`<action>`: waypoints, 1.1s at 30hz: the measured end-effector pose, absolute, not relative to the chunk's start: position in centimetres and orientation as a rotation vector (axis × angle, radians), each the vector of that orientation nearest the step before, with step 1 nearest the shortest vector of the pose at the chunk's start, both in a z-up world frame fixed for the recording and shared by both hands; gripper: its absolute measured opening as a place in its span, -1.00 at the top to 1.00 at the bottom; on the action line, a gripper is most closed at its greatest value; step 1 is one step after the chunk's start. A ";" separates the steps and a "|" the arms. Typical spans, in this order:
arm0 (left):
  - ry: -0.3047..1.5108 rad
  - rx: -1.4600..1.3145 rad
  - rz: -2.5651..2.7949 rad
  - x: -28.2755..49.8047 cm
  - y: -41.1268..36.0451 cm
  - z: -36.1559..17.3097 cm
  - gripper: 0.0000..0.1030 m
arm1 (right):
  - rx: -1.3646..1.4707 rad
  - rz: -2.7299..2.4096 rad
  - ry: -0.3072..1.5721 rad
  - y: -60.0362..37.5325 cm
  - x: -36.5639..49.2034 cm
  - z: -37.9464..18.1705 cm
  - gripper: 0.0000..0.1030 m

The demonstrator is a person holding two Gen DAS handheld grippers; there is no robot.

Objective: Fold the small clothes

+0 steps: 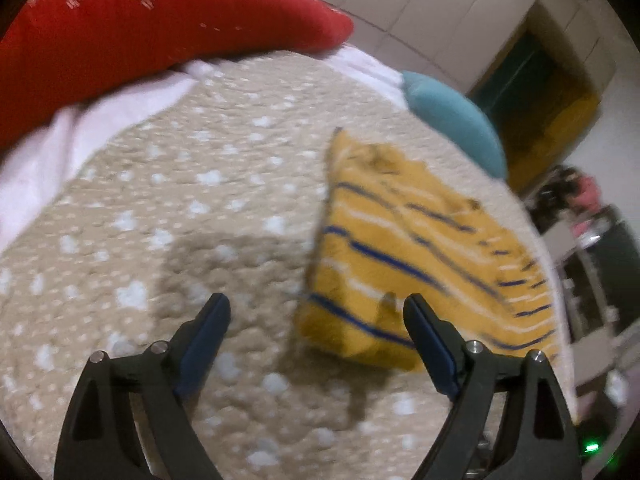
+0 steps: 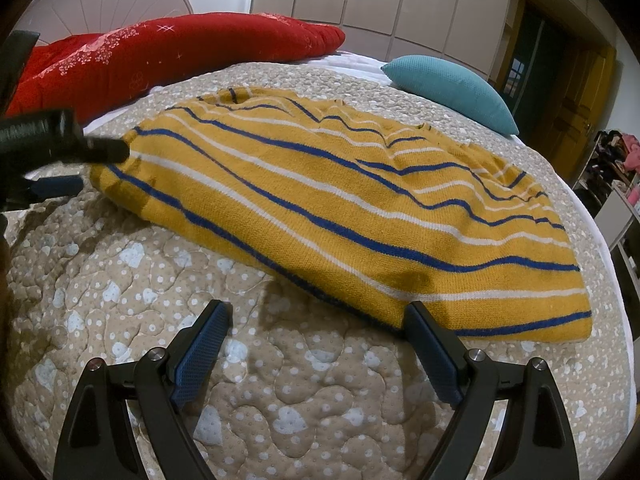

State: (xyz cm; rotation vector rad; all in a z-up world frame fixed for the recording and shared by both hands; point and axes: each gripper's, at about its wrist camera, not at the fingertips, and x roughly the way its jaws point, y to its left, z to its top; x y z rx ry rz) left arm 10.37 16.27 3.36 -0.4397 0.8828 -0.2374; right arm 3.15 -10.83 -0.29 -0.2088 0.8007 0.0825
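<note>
A yellow knit garment [image 2: 340,208] with blue and white stripes lies folded on the beige quilted bed cover [image 2: 280,400]. In the left wrist view the garment [image 1: 420,248] lies ahead and to the right, blurred. My left gripper [image 1: 316,312] is open and empty, its right finger at the garment's near corner. It also shows in the right wrist view [image 2: 92,164] at the garment's left end. My right gripper [image 2: 318,316] is open and empty, just short of the garment's near edge.
A long red pillow [image 2: 160,60] lies at the head of the bed. A teal cushion [image 2: 452,88] sits at the far right, beyond the garment. The bed's right edge [image 2: 600,240] drops to cluttered shelves. White wardrobes stand behind.
</note>
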 end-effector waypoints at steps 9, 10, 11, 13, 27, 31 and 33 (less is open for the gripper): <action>0.953 -0.641 -0.475 18.6 15.3 2.3 -0.72 | -0.216 0.079 0.804 -10.7 3.3 -0.2 -0.80; 0.983 -0.698 -0.509 19.6 15.5 1.6 -0.72 | -0.217 0.081 0.803 -10.6 3.2 0.0 -0.80; 0.995 -0.727 -0.524 20.2 15.6 1.3 -0.72 | -0.223 0.084 0.803 -10.6 3.1 0.1 -0.79; 1.008 -0.753 -0.551 21.1 15.7 1.3 -0.72 | -0.269 0.102 0.772 -9.6 2.5 1.1 -0.77; 1.072 -0.641 -0.688 22.5 13.3 1.6 -0.55 | -0.749 0.180 0.653 3.0 6.8 -0.1 -0.44; 1.120 -0.690 -0.691 22.8 13.8 0.1 0.60 | -0.754 0.183 0.661 4.4 8.7 -0.9 -0.21; 1.113 -0.749 -0.696 22.9 14.4 -0.3 0.65 | -0.761 0.199 0.659 5.1 9.0 -1.1 0.06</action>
